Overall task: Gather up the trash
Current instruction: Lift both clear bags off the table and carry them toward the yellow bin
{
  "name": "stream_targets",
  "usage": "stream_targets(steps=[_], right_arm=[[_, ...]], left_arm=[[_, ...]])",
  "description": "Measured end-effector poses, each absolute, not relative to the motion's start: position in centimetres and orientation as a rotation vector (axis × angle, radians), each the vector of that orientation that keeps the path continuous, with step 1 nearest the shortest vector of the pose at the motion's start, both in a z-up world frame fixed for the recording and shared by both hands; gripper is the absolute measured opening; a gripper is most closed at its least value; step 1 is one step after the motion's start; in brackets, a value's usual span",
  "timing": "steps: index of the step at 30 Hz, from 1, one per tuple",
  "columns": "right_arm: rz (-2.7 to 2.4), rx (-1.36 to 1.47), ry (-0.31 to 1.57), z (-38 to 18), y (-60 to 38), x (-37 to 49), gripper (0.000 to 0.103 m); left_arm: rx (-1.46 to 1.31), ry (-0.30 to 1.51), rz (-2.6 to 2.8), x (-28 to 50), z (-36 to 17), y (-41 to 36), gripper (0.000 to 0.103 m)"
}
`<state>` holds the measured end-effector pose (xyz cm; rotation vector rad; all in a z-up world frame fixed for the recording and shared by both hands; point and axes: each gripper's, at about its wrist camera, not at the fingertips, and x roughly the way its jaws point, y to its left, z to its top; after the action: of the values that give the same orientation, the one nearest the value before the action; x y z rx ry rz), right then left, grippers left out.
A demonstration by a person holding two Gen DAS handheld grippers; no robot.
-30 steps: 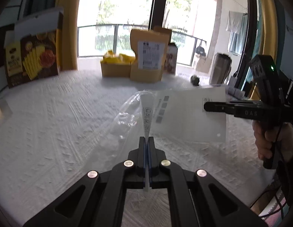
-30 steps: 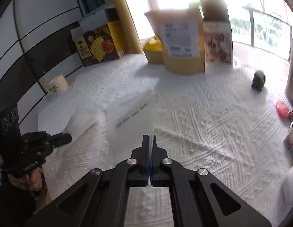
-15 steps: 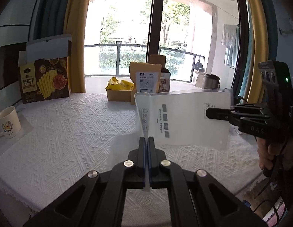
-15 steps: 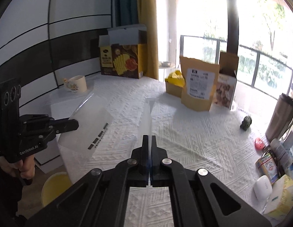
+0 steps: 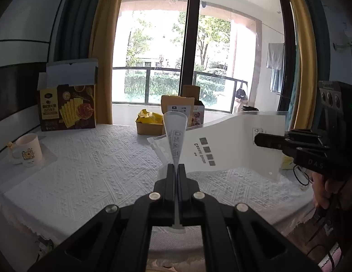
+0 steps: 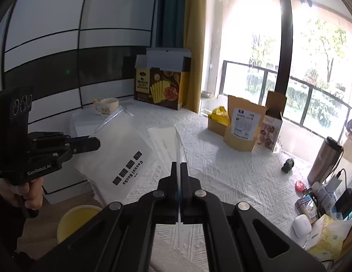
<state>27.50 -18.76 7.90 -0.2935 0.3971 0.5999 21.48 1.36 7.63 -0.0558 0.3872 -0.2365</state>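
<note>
Right wrist view: the table (image 6: 221, 181) lies below the frosted plastic bag (image 6: 121, 158), held clear above its near-left corner. Left gripper (image 6: 94, 144) and right gripper (image 6: 180, 170) fingers clamp opposite bag edges. Step: carrying. Next, judged: lowering it into the yellow bin (image 6: 73, 222).

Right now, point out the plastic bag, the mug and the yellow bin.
plastic bag (image 5: 232, 149): left wrist view, printed face.
mug (image 5: 29, 150): left wrist view, side wall.
yellow bin (image 6: 72, 221): right wrist view, inside wall.

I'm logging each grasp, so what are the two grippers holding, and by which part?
Both hold one frosted plastic bag clear of the table: the left gripper and right gripper each pinch an opposite edge.
</note>
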Motion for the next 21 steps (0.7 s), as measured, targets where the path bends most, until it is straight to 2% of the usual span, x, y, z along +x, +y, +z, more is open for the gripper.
stream_targets(steps=[10, 21], right_arm=[[0.639, -0.283, 0.293, 10.3, -18.6, 20.8, 0.0], [0.665, -0.242, 0.234, 10.6, -19.7, 15.0, 0.0]], left_arm=[[-0.025, 0.352, -0.161, 15.4, 9.3, 3.2, 0.001], [-0.068, 0.401, -0.092, 10.0, 5.9, 6.2, 0.001]])
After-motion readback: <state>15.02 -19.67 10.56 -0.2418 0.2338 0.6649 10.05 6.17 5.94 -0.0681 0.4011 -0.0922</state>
